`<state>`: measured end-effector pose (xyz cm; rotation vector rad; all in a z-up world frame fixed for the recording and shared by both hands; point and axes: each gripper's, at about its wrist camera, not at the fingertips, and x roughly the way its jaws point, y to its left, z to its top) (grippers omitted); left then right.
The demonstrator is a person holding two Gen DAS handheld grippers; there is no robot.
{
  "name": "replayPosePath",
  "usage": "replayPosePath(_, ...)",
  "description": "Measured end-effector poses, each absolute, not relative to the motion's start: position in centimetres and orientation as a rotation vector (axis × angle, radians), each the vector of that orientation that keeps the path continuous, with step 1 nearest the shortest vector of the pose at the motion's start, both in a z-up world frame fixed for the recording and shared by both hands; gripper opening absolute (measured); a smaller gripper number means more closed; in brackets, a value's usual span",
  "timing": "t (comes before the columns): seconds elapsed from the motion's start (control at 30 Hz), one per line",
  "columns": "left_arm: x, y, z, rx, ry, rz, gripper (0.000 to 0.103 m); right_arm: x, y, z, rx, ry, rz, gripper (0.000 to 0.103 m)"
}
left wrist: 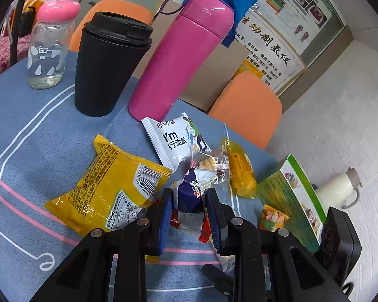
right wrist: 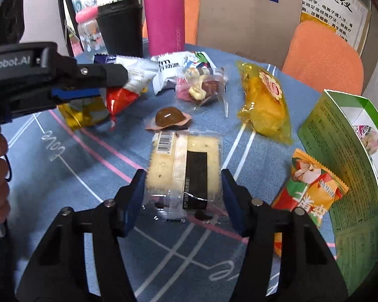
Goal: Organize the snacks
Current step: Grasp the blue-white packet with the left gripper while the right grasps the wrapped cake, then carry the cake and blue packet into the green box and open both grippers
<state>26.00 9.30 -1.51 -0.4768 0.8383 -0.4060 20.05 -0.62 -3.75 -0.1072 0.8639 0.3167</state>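
Blue cloth mat (right wrist: pixel 63 176) with pink and white lines, soft weave; crinkly plastic snack packs scattered on it

Left gripper (left wrist: pixel 189 201): jaws narrow, clamped on glossy purple-white-red snack packet (left wrist: pixel 191 196), lifted off mat

Right gripper (right wrist: pixel 182 196): jaws half open, straddling flat clear-wrapped cracker pack (right wrist: pixel 182 168) with black label strip; pads at its edges, pressing or not – cannot tell

Green cardboard box (right wrist: pixel 340 130), open, right of cracker pack; orange sachet (right wrist: pixel 312 186) between
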Motion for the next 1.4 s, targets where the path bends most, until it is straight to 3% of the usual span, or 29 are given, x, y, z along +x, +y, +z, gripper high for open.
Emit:
replayPosePath(0.7, 23.6, 3.7, 0.4, -0.323, 0.752, -0.439, 0.027, 16.2, -11.4, 3.6, 0.188, 0.478, 0.073, 0.059)
replayPosePath(0.97, 23.4, -2.5, 4.9, -0.251, 0.712, -0.528, 0.027, 13.6, -16.4, 5.5, 0.230, 0.372, -0.187, 0.059)
replayPosePath(1.3, 25.0, -11.4, 7.9, -0.188, 0.683, -0.639, 0.027, 13.7, -21.1, 4.0, 0.331, 0.424, -0.386, 0.060)
replayPosePath(1.33, 25.2, -12.2, 7.9, -0.182, 0.687, -0.644, 0.027, 13.7, -21.5, 3.8, 0.334, 0.432, -0.423, 0.063)
replayPosePath(1.4, 25.9, -13.9, 7.7, -0.173, 0.701, -0.663, 0.027, 13.8, -22.0, 3.5, 0.325, 0.452, -0.483, 0.080)
